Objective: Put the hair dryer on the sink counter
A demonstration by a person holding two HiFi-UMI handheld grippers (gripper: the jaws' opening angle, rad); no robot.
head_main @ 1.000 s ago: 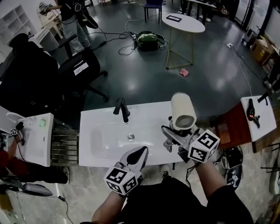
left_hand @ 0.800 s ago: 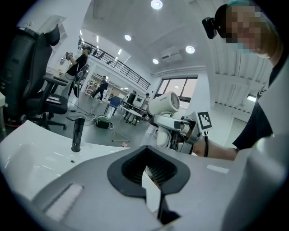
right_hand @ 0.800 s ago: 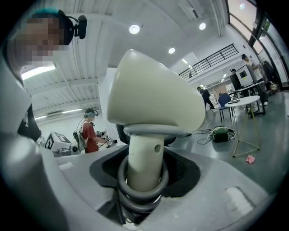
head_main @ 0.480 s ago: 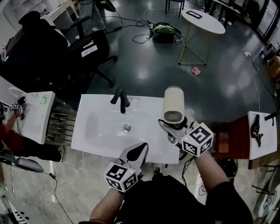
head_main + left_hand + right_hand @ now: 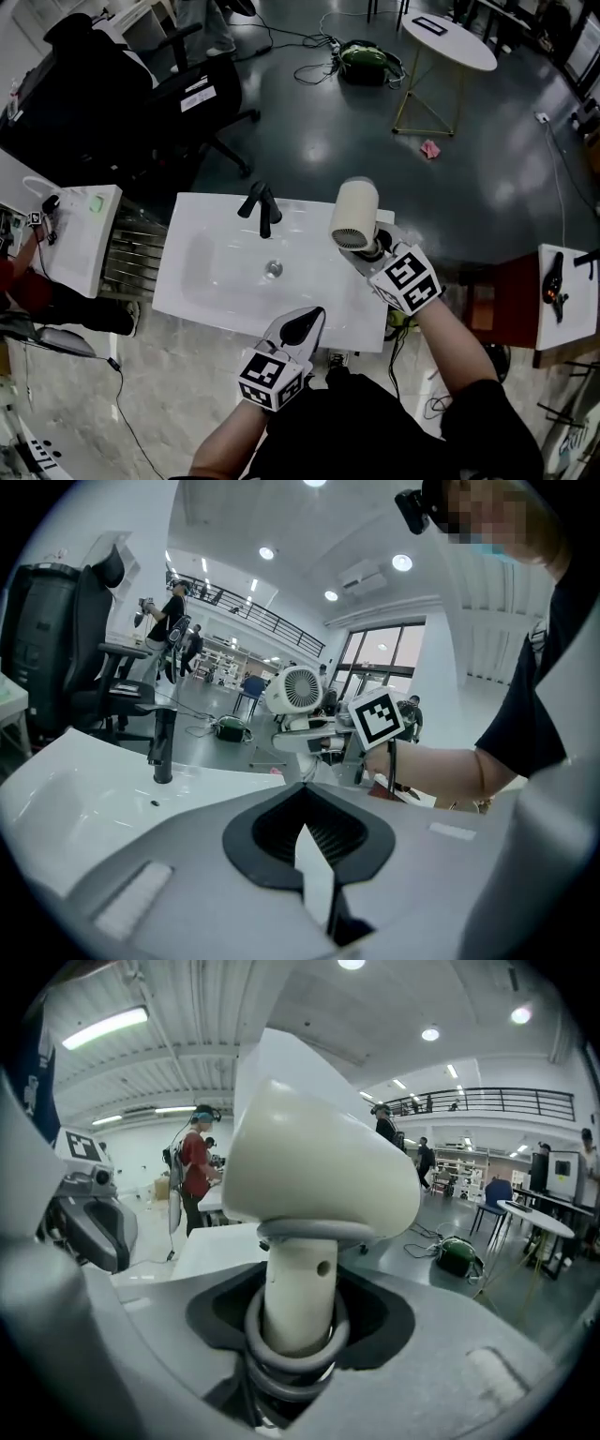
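The cream hair dryer (image 5: pixel 354 214) hangs over the right part of the white sink counter (image 5: pixel 211 300), with its barrel tilted. My right gripper (image 5: pixel 373 251) is shut on its handle (image 5: pixel 298 1288), and a grey cord ring circles the handle between the jaws. The barrel (image 5: pixel 319 1166) fills the right gripper view. My left gripper (image 5: pixel 302 327) is shut on nothing at the counter's front edge. Its meeting jaw tips (image 5: pixel 303 786) point at the hair dryer (image 5: pixel 295 688). A black faucet (image 5: pixel 261 208) stands at the back of the basin.
A black office chair (image 5: pixel 178 103) stands beyond the counter. A round white table (image 5: pixel 448 37) and a green bag (image 5: pixel 366 61) are farther back. Small white stands flank the counter at the left (image 5: pixel 80 239) and the right (image 5: pixel 567 295).
The right gripper has carried the hair dryer leftward, closer to the faucet, and the barrel has tilted. The left gripper has stayed at the front edge.
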